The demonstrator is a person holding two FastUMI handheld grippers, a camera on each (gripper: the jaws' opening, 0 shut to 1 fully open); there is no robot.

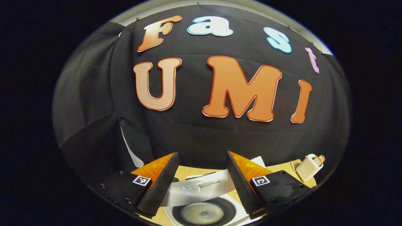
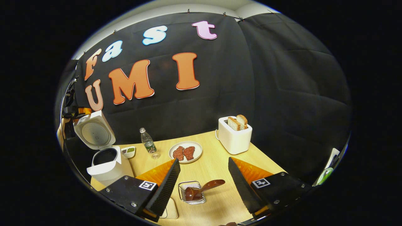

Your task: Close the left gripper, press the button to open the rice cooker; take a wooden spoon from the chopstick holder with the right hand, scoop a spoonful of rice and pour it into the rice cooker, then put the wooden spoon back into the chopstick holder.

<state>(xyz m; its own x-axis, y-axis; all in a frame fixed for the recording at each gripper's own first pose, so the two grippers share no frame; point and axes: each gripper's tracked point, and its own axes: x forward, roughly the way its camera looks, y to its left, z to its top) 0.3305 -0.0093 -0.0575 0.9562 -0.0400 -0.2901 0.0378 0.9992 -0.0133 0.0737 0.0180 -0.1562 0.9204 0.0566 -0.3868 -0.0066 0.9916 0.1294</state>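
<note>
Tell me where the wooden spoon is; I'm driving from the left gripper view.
Observer: The wooden spoon lies in the wire chopstick holder, on the table just ahead of the right gripper.
Operator: Is that gripper gripping it?
Observer: No, its fingers are spread wide and clear of the spoon.
Operator: What stands beside the rice cooker?
Observer: Next to the rice cooker come a small dish, a bottle and a plate of meat.

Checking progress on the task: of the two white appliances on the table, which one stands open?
The rice cooker at the table's left end: its lid is swung up, the dark pot showing. The toaster has no lid and holds bread slices.
</note>
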